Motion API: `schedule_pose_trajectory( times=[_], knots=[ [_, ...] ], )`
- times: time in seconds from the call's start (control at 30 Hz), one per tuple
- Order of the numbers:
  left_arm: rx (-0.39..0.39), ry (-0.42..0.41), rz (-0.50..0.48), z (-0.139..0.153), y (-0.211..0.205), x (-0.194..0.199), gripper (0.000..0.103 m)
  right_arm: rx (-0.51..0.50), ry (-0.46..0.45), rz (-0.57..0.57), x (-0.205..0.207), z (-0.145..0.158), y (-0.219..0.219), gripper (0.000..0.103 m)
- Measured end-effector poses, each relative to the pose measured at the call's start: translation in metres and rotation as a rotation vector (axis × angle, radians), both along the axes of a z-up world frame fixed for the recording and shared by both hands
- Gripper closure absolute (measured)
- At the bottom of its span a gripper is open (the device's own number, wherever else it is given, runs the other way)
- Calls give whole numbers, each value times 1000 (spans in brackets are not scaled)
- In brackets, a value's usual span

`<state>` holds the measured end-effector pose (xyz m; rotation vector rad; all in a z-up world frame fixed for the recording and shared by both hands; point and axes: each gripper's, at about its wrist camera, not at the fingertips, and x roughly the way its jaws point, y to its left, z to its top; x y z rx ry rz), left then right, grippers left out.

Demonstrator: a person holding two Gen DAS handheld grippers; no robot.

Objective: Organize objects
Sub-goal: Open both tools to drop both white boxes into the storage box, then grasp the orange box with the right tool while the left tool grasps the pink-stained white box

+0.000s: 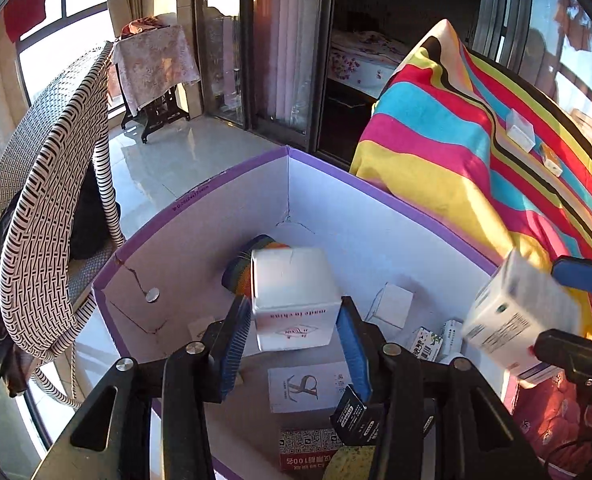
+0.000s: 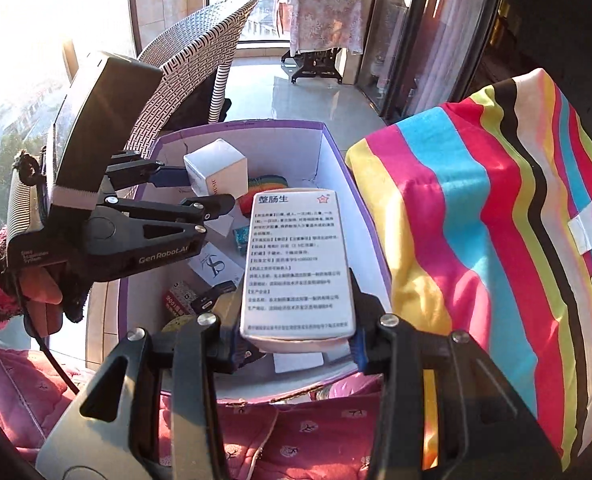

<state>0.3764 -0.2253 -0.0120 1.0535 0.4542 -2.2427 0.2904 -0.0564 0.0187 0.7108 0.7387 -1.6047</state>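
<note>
A purple-rimmed white cardboard box (image 1: 287, 152) (image 2: 255, 124) stands open below both grippers. My left gripper (image 1: 292, 305) (image 2: 203, 190) hangs over it with a white cube-shaped carton (image 1: 296, 300) (image 2: 215, 166) between its blue pads; the jaws stand loose around it and the carton looks tilted and blurred. A flat white medicine box (image 2: 298, 272) (image 1: 516, 320) printed with black text lies between the fingers of my right gripper (image 2: 296, 332) (image 1: 552, 308), over the box's near right side. There too the pads do not seem to press.
Inside the box lie a rainbow-coloured item (image 1: 239, 264), a small white carton (image 1: 392, 304), medicine packs (image 1: 428, 342), a logo card (image 1: 308, 388) and a red QR-code pack (image 1: 308, 448). A striped cloth (image 1: 436, 140) at right carries two small boxes. A wicker chair (image 1: 47, 200) stands left; a pink quilt (image 2: 296, 432) lies nearest.
</note>
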Motion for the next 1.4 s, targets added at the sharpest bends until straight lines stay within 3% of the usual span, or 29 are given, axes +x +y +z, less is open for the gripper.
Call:
schedule_pose_trajectory(
  times=[0.07, 0.13, 0.3, 0.57, 0.67, 0.77, 0.83, 0.93, 1.07, 1.23, 1.4],
  knots=[
    [-1, 12, 24, 3, -1, -1, 24, -34, -12, -35, -10, 5, 8, 39],
    [-10, 43, 32, 7, 1, -1, 21, -67, -22, -88, -23, 11, 18, 36],
    [40, 108, -27, 19, 18, -27, 20, -101, -57, -299, -79, 18, 56, 31],
    [67, 160, -400, 51, 106, -143, 20, -126, -55, -677, -181, 34, 137, 26],
    [69, 185, -478, 58, 132, -200, 18, -130, -37, -780, -222, 36, 156, 22],
    [41, 159, -488, 52, 144, -264, 18, -110, -56, -856, -272, 25, 164, 22],
    [65, 132, -471, 44, 143, -302, 18, -93, -83, -909, -306, 14, 167, 22],
    [63, 120, -431, 36, 137, -334, 18, -82, -145, -973, -352, 3, 164, 22],
    [78, 63, -400, 14, 126, -352, 18, -81, -181, -1030, -404, -2, 148, 22],
    [99, 81, -405, 14, 123, -350, 14, -63, -204, -1071, -458, -9, 113, 21],
    [75, 48, -424, 13, 129, -355, 8, 22, -93, -1079, -483, -13, 88, 16]
  ],
)
